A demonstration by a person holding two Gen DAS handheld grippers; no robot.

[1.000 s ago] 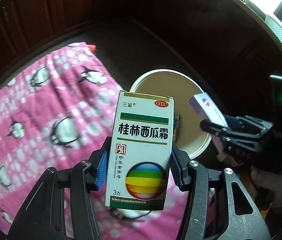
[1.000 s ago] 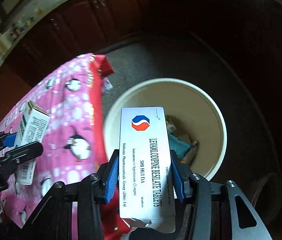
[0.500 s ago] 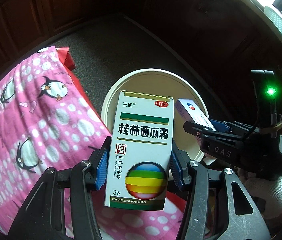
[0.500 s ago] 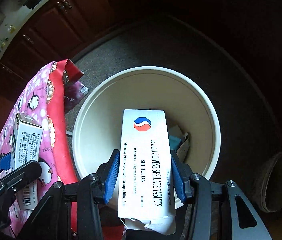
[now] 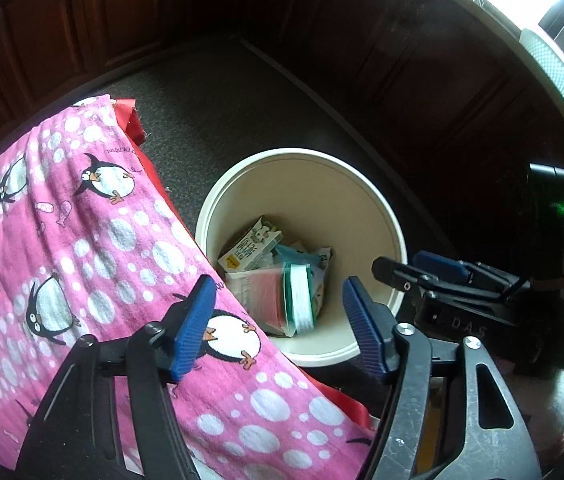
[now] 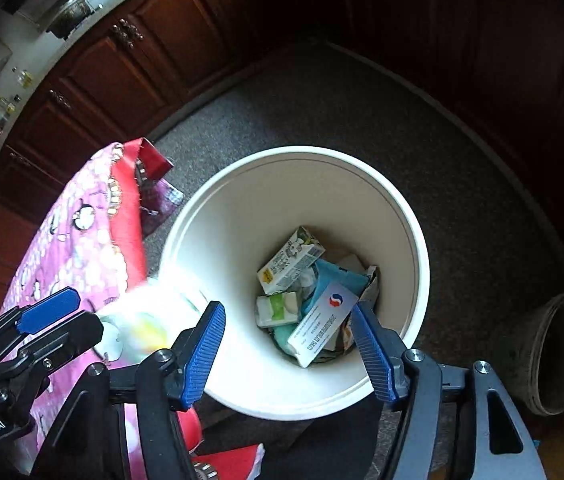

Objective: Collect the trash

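Left wrist view shows, from the left, a pink penguin cloth [image 5: 94, 264] draped over something, then the left gripper [image 5: 278, 320] with its blue jaws spread wide and nothing between them. Past it, on the floor, sits the white bin [image 5: 382, 216], and inside lie little boxes and packets. A blurry box [image 5: 270, 300] with a green end is down in the bin, maybe falling. At the right is the right gripper [image 5: 418, 270], side on. Right wrist view shows the right gripper [image 6: 288, 344] with jaws spread wide too, holding nothing. A white pill box [image 6: 322, 324] with a red and blue mark lies on the trash pile in the bin [image 6: 218, 224]. These boxes look like thin card, so I think they are light and easy to crush. Pinch one gently across its flat sides.
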